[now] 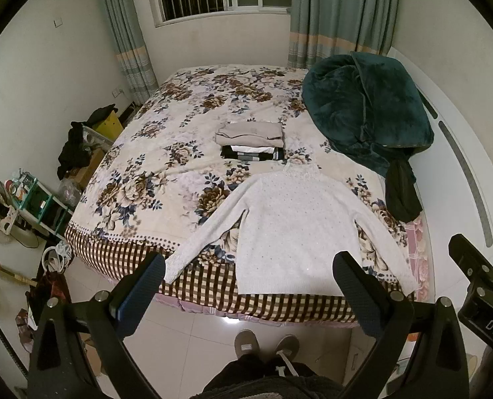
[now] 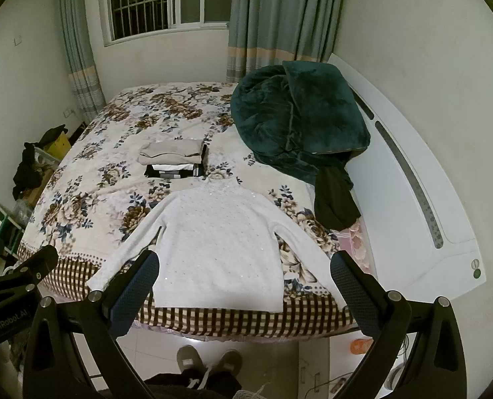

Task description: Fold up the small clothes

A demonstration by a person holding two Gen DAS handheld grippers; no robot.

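Left wrist: my left hand-held gripper [image 1: 248, 277] hangs wide open, empty, above the bed [image 1: 140, 166] edge. One white sweater [image 1: 289, 222] lies flat just ahead, sleeves spread, unfolded. Beyond it, one stack of folded clothes [image 1: 251, 141].

Right wrist: right hand-held gripper [image 2: 244, 274] also gaping, nothing held; same sweater [image 2: 219, 239] ahead. I judge the folding's about to start; next I'd pinch one sleeve per gripper & fold inward. 1 green blanket [image 2: 296, 113] far right.
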